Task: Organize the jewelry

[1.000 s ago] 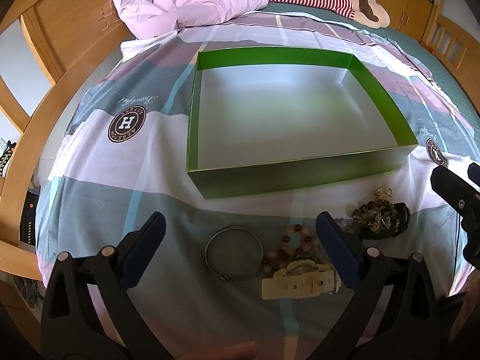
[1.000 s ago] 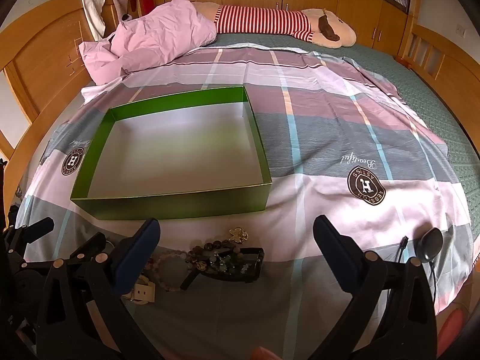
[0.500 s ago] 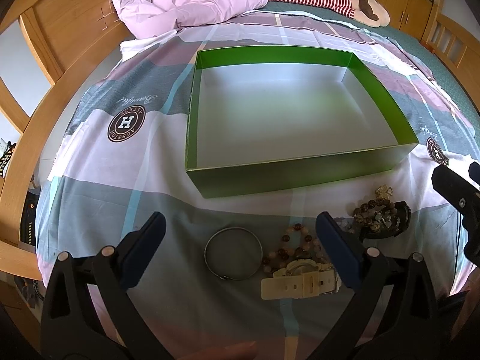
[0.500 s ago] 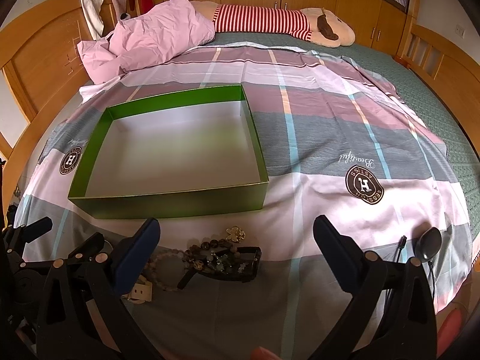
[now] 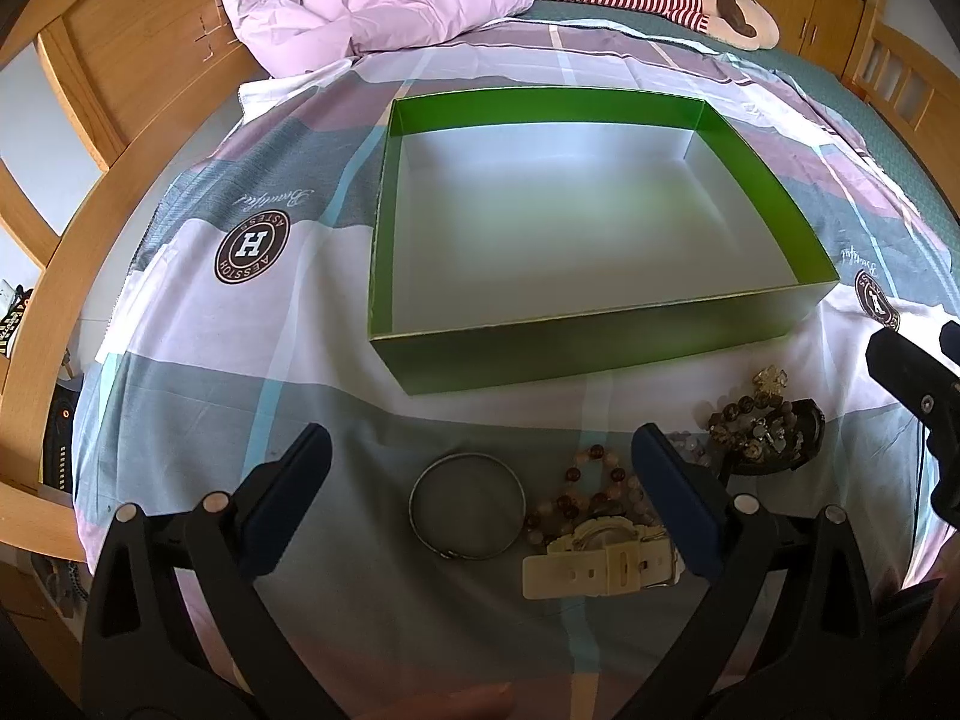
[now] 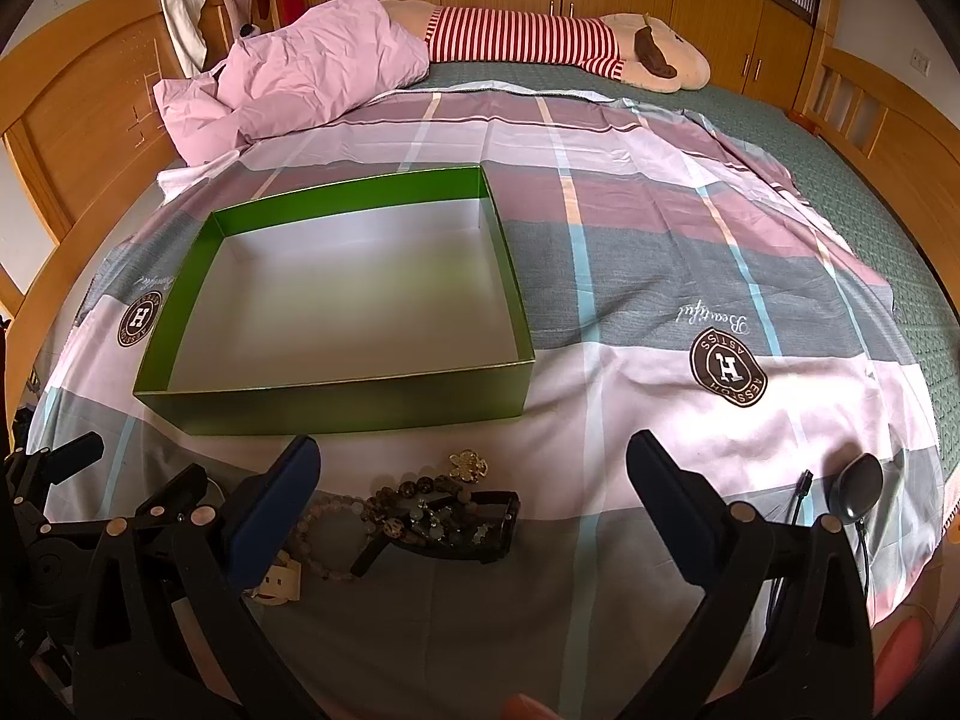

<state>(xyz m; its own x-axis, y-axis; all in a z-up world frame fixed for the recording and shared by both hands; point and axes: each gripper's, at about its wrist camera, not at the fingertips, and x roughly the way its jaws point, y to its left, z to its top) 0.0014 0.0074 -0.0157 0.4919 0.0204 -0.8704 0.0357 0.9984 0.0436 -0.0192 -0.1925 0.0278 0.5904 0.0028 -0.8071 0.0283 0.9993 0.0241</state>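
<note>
An empty green box [image 5: 600, 348] with a white inside sits on the bedspread; it also shows in the right wrist view [image 6: 336, 396]. In front of it lie a metal bangle [image 5: 467, 504], a beaded bracelet [image 5: 594, 486], a cream watch [image 5: 600, 564] and a dark clip with beads [image 5: 759, 432], also seen in the right wrist view [image 6: 444, 522]. My left gripper [image 5: 480, 498] is open around the bangle and beads, above them. My right gripper [image 6: 471, 498] is open above the dark clip.
A pink crumpled pillow [image 6: 300, 78] and a striped plush toy [image 6: 540, 42] lie at the far end of the bed. A black mouse-like device with a cable [image 6: 858, 486] lies at the right. Wooden bed rails [image 5: 42, 276] run along both sides.
The right gripper has drifted slightly forward and right over the dark clip. The left gripper has barely moved. Nothing was taken hold of.
</note>
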